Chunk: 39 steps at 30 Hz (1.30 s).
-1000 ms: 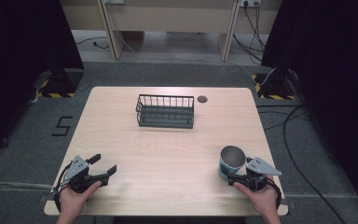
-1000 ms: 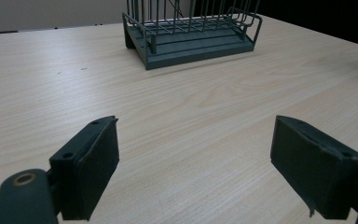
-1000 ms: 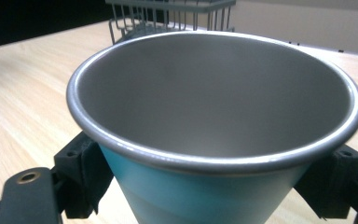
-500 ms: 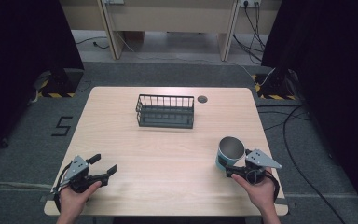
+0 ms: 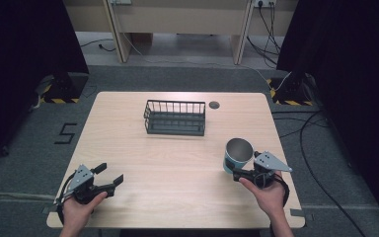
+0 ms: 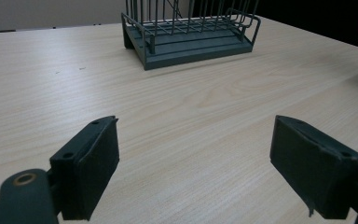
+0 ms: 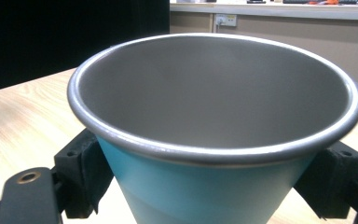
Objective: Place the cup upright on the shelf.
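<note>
Left gripper (image 5: pixel 109 174) at the table's (image 5: pixel 128 138) near-left corner, jaws spread wide over bare wood, wire rack (image 5: pixel 175 117) at the far middle, blue cup (image 5: pixel 238 154) near the right edge, pinched by the right gripper (image 5: pixel 241 174), mouth tilted up

Left tool (image 5: pixel 109 176) low near the table edge — jaws spread wide, right tool (image 5: pixel 239 174) jaws clamped — gripping.

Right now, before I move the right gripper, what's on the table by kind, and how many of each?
Wire baskets: 1, the dark wire basket
Cups: 1, the blue cup, clamped in the right gripper
Total: 2
</note>
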{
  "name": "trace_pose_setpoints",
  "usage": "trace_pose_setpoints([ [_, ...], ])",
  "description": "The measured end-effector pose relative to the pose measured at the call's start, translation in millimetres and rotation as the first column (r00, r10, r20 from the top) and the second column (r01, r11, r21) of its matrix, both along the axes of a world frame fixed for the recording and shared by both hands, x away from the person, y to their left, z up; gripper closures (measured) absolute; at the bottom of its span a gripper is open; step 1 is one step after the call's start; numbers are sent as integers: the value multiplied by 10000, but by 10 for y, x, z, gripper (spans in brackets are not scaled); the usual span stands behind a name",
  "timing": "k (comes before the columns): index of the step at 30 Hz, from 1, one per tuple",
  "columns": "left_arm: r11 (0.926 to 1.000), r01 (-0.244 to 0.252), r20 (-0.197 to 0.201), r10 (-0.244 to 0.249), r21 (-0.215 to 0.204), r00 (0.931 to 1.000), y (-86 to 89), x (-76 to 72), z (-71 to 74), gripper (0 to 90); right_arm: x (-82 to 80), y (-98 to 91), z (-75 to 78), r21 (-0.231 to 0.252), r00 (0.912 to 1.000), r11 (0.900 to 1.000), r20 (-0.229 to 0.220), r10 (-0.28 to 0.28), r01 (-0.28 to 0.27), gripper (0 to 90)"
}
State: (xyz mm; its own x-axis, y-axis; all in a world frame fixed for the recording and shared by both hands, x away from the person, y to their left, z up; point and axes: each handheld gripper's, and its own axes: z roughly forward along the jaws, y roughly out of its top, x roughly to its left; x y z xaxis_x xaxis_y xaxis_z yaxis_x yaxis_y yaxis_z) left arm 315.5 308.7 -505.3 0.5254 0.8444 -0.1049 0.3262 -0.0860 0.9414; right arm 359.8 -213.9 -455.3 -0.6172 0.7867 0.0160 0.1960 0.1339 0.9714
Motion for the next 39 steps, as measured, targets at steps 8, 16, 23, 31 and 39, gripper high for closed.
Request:
trace_pose_setpoints([
  [8, 10000, 12, -17, -12, 1, 10000, 1, 0, -1, 151, 86, 91, 90, 13, 9998, 10000, 213, 13, -14, 173],
  [16, 10000, 20, -64, -20, 9, 10000, -2, -2, -3, 151, 186, 206, 165, -133, 9993, 9999, 363, 42, -37, 173],
  [23, 10000, 28, -55, -28, 35, 10000, -4, -4, -2, 151, 238, 256, 201, -155, 9991, 9999, 413, 12, -6, 173],
  [31, 10000, 22, -81, -21, 27, 10000, -3, -4, -3, 152, 307, 312, 241, -92, 9990, 10000, 457, -14, 19, 173],
  [39, 10000, 48, -73, -48, 25, 10000, -5, -6, -2, 153, 375, 366, 260, -86, 9989, 9999, 470, -61, 65, 173],
])
